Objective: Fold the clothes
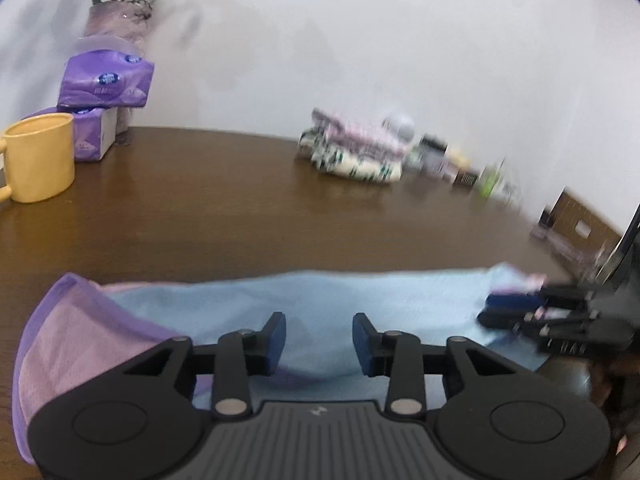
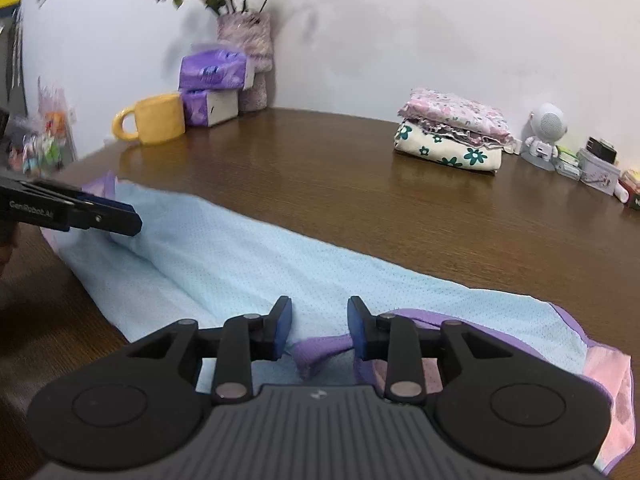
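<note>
While both tongs sit low over the cloth, the relation that matters is end-to-end: L gripper (image 1: 319, 338) works one end of the garment, R gripper (image 2: 319, 330) the other.

L gripper: jaws apart, nothing pinched between the pads; light-blue mesh shows through the gap. Lilac-trimmed pink end lies just to its left in the L wrist view.

R gripper: jaws apart too, pads not pressing. A lilac fold of fabric rises in the gap w/o being clamped; pink lining shows under the right finger.

Task item: light-blue mesh garment (image 2: 248, 256), lilac binding, pink inside. Lies flat as a long narrow strip on the brown wooden table (image 2: 360, 184), near the front edge. Long axis runs gripper to gripper, roughly parallel to that edge.

Judgement: strip already narrowed lengthwise; next fold prob. end-over-end along the long axis. Each hand is nearest its own end, so either could carry its end across. Neither has a grip yet.

Farther back, well apart: folded floral clothes stack (image 2: 452, 136).
</note>
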A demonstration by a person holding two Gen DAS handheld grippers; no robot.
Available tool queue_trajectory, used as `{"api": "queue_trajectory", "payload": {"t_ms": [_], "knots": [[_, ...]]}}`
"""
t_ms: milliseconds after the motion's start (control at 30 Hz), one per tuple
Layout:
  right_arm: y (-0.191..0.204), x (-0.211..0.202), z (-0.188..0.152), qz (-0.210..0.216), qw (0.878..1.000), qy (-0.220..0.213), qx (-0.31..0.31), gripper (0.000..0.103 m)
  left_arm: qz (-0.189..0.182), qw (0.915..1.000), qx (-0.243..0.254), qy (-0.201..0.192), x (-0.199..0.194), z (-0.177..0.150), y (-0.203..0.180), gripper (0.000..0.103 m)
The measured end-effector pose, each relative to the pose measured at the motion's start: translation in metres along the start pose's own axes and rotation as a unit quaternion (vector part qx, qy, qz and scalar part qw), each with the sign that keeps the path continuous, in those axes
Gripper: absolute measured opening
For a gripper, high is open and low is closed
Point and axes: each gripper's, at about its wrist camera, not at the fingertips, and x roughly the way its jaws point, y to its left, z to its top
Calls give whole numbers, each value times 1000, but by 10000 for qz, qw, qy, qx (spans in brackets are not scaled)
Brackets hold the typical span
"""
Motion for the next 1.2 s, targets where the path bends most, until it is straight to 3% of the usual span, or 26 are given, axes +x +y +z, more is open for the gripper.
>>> {"api": "queue_trajectory", "payload": {"t_ms": [133, 267, 467, 733, 933, 1200], "knots": [[10, -6, 8, 111, 9998, -137, 4, 35, 46, 9997, 204, 135, 10, 6, -5, 40], [21, 2, 5, 135, 9998, 61, -148, 35, 103, 9983, 432, 369, 20, -1, -8, 36], [22, 6, -2, 129, 9995, 254, -103, 38, 329, 9987, 271, 266, 16, -4, 5, 31], [20, 3, -8, 114, 9998, 159, -55, 40, 740, 9972, -46, 91, 10, -1, 26, 32], [19, 3, -8, 129, 9998, 141, -48, 41, 1274, 9917, -163, 30, 3, 6, 56, 30], [18, 3, -8, 141, 9998, 123, -51, 43, 1386, 9902, -147, -48, 5, 17, 82, 25]]}}
